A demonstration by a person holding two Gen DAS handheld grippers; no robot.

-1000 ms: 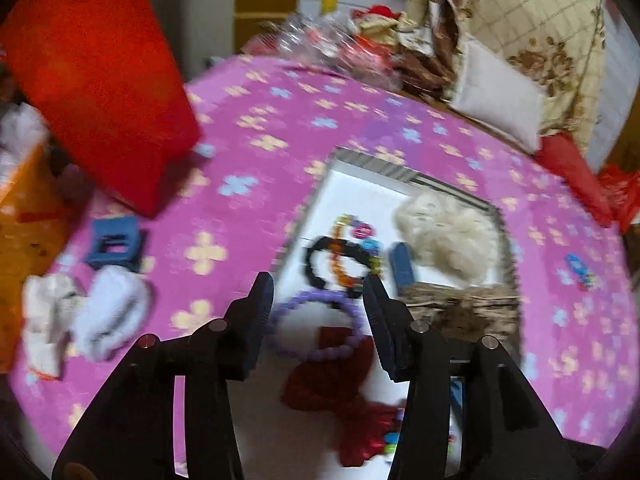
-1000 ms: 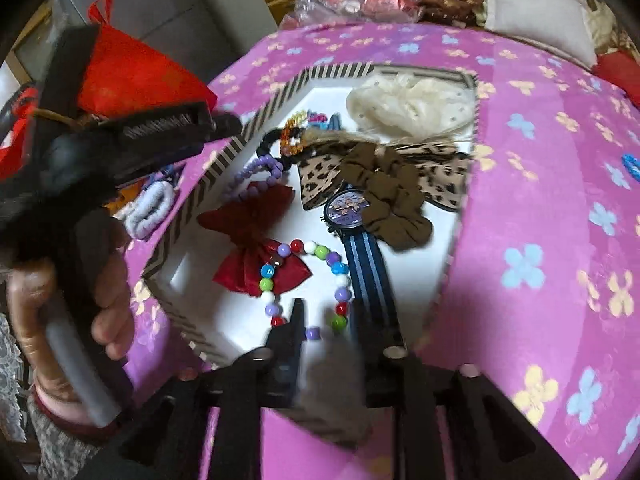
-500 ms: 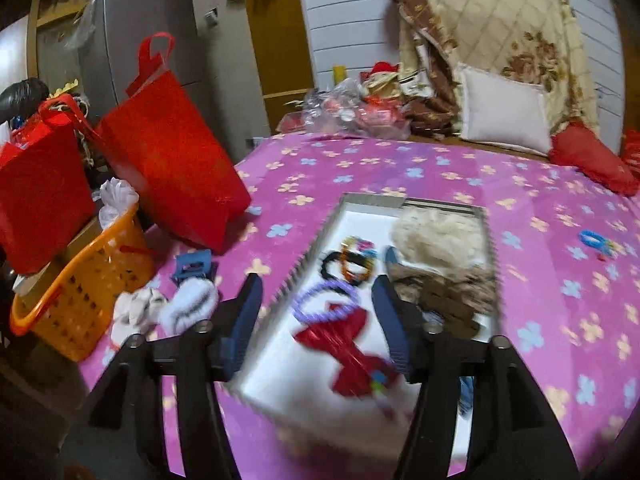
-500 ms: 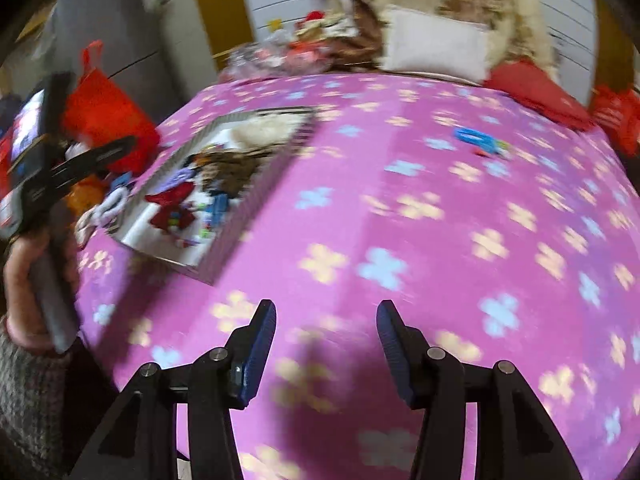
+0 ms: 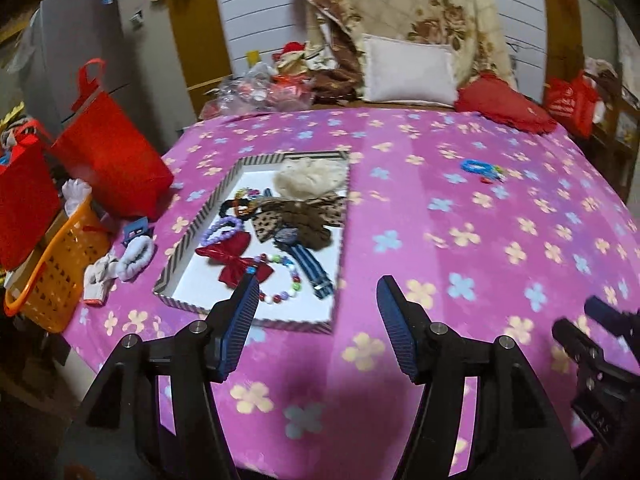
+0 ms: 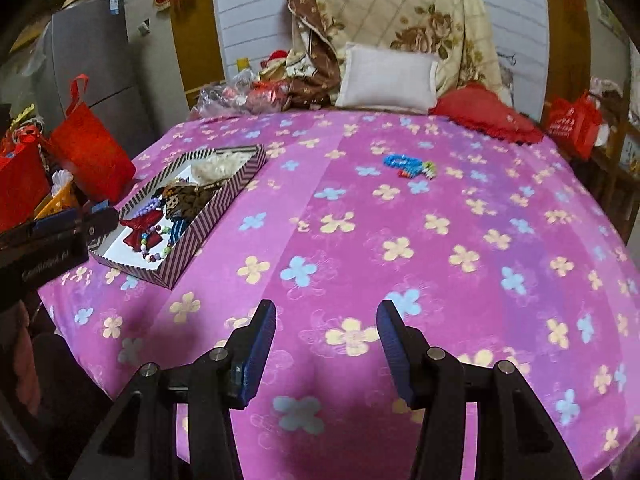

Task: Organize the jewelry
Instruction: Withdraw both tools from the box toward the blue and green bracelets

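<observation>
A striped-rimmed tray (image 5: 176, 256) (image 6: 208, 224) lies on the pink flowered cloth and holds a red bow (image 5: 234, 258), a multicolour bead bracelet (image 5: 286, 280), a blue striped watch (image 5: 308, 268), a leopard bow with a brown scrunchie (image 5: 304, 216), a cream scrunchie (image 5: 308, 176), and purple and black bracelets. A blue bracelet with small bits (image 5: 478, 168) (image 6: 408, 163) lies loose on the cloth at the far right. My left gripper (image 5: 316, 300) is open and empty, near the tray's front edge. My right gripper (image 6: 326, 328) is open and empty over bare cloth.
Off the table's left edge stand red bags (image 5: 108, 160) and an orange basket (image 5: 48, 276). White scrunchies (image 5: 120, 264) and a blue clip (image 5: 136, 230) lie left of the tray. A pillow (image 6: 386, 76), a blanket and bags lie at the back.
Both grippers have pulled back and up from the tray. The right gripper has swung right over bare cloth and its jaws have opened wider. The bead bracelet stays in the tray.
</observation>
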